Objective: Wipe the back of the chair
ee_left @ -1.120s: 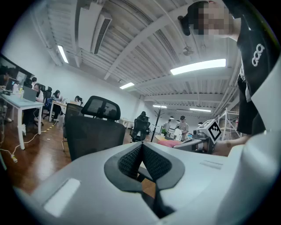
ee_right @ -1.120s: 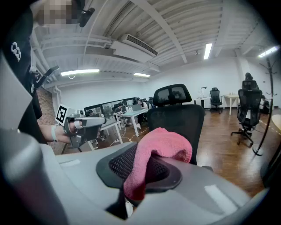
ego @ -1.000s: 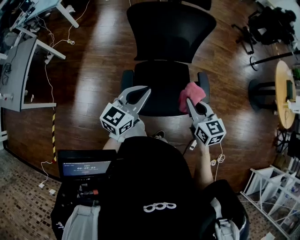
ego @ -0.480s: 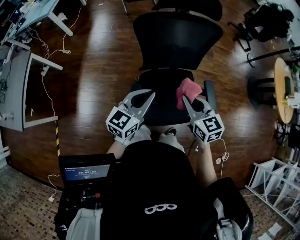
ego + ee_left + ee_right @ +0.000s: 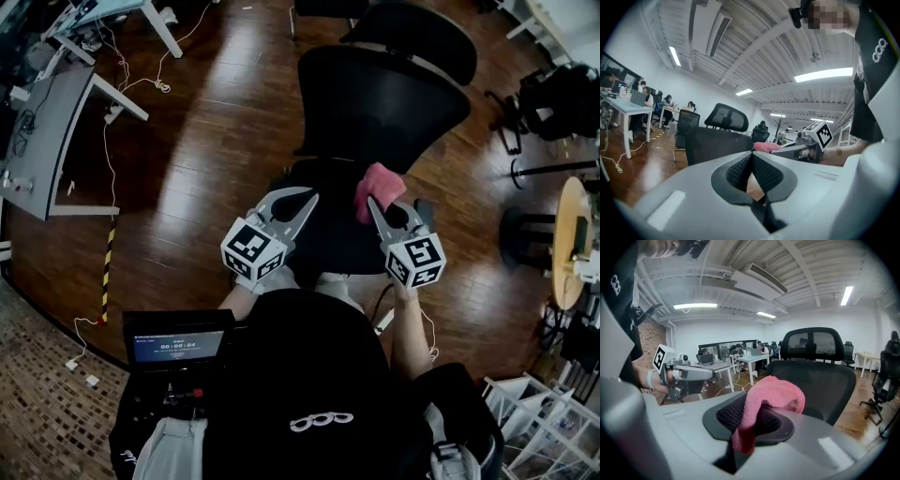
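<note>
A black office chair with a mesh back (image 5: 384, 98) and a headrest (image 5: 417, 33) stands in front of me, its seat (image 5: 328, 225) nearest. The back also shows in the left gripper view (image 5: 715, 145) and the right gripper view (image 5: 820, 380). My right gripper (image 5: 371, 201) is shut on a pink cloth (image 5: 380, 185), which hangs over the seat just short of the back. In the right gripper view the cloth (image 5: 773, 394) bulges out of that gripper (image 5: 749, 408). My left gripper (image 5: 307, 199) hovers over the seat's left side, shut and empty, its pads pressed together (image 5: 752, 157).
A grey desk (image 5: 42, 131) with trailing cables (image 5: 112, 178) stands at the left. At the right are a round wooden table (image 5: 567, 234) and another black chair (image 5: 553, 94); a white rack (image 5: 534, 422) is at the bottom right. A small screen (image 5: 173, 342) sits by my left hip.
The chair has shifted right and up in the head view and turned a little. Both grippers stay over the seat, the cloth still held, now slightly nearer the backrest.
</note>
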### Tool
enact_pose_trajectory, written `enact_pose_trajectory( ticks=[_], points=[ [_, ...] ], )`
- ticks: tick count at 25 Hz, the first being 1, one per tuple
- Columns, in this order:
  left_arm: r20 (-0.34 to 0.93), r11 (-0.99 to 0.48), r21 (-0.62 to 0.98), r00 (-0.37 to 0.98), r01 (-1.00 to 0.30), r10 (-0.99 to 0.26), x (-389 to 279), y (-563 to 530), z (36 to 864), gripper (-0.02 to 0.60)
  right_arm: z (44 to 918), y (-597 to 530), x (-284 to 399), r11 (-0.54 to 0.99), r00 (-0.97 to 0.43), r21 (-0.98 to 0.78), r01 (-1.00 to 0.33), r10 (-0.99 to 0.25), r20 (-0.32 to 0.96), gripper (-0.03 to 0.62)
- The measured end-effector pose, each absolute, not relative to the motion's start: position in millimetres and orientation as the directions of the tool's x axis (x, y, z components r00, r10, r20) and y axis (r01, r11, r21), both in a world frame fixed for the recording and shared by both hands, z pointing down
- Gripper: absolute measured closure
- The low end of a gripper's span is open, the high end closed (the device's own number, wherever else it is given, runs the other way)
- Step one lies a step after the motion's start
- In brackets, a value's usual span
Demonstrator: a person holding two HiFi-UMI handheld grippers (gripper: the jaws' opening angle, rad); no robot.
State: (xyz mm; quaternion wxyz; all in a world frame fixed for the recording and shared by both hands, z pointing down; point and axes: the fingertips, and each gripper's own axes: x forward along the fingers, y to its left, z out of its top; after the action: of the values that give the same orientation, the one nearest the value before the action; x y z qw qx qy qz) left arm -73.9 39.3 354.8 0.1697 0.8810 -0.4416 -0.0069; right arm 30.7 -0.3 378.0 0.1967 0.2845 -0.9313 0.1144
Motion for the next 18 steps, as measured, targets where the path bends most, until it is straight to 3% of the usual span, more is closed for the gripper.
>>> enact_pose_trajectory(
  ticks=[13, 18],
  points=[
    [0.176, -0.408, 0.308, 0.473, -0.859, -0.863, -73, 30, 372, 0.594, 420, -51, 27, 0.877, -0.802, -0.118, -0.466, -0.363, 0.474, 0.551],
    [0.187, -0.37, 0.322, 0.442, -0.871, -0.877, -84, 28, 377, 0.594, 434, -93, -12, 0.893, -0.811, -0.093, -0.44, -0.35, 0.47, 0.551]
  ],
)
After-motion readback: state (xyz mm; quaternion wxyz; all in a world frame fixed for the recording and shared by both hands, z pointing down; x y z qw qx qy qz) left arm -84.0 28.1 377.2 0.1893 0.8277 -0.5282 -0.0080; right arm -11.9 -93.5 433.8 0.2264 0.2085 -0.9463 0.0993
